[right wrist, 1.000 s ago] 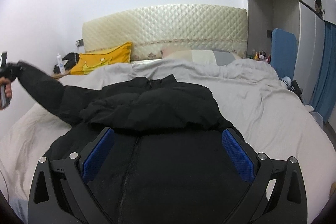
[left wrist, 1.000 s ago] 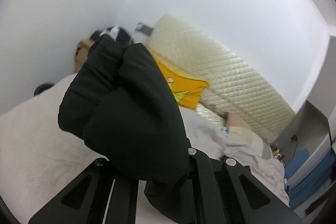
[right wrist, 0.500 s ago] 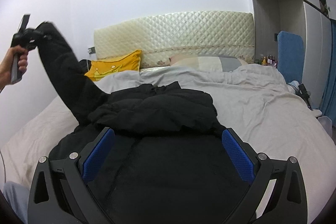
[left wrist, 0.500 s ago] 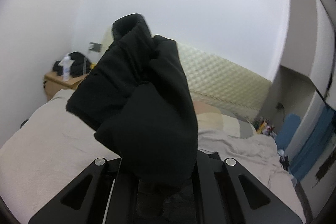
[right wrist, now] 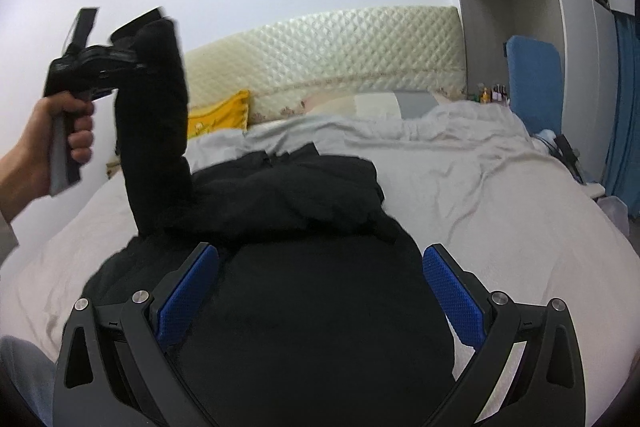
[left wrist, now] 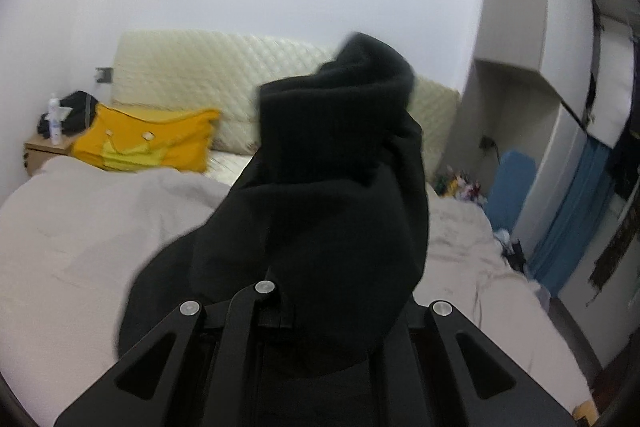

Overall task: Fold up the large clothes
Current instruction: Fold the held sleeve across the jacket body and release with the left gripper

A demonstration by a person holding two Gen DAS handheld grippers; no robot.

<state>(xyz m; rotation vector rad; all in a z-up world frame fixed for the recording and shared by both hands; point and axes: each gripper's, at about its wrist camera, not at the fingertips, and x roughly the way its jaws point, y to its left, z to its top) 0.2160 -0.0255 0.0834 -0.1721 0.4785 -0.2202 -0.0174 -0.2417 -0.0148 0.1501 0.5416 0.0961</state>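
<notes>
Now I am lifting the sleeve of the black padded jacket with my left claw, which is pinched shut on the cuff. A second ago the sleeve was stretched out low and sideways over the left edge of the bed; half a second ago it was slanting upward; at present it is standing nearly vertical, its long axis running from the shoulder on the bed up to the cuff at my claw. By my judgement, this means the sleeve is freed from the sheet and ready to be swung inward across the jacket body, the first fold of the task.

The jacket is lying flat on the grey bedding, collar pointing toward the quilted headboard and hem toward me, so its long axis is running from foot to head of the bed. The hood or upper part is bunching in a loose heap across the chest.

My right claw is hovering over the lower body of the jacket with its blue pads spread wide and gripping nothing; whether they are touching the fabric I cannot tell.

In the left wrist view the cuff is filling the middle, folded over itself and blurred by motion. A yellow pillow is resting against the headboard, and a nightstand is standing beside it.
</notes>
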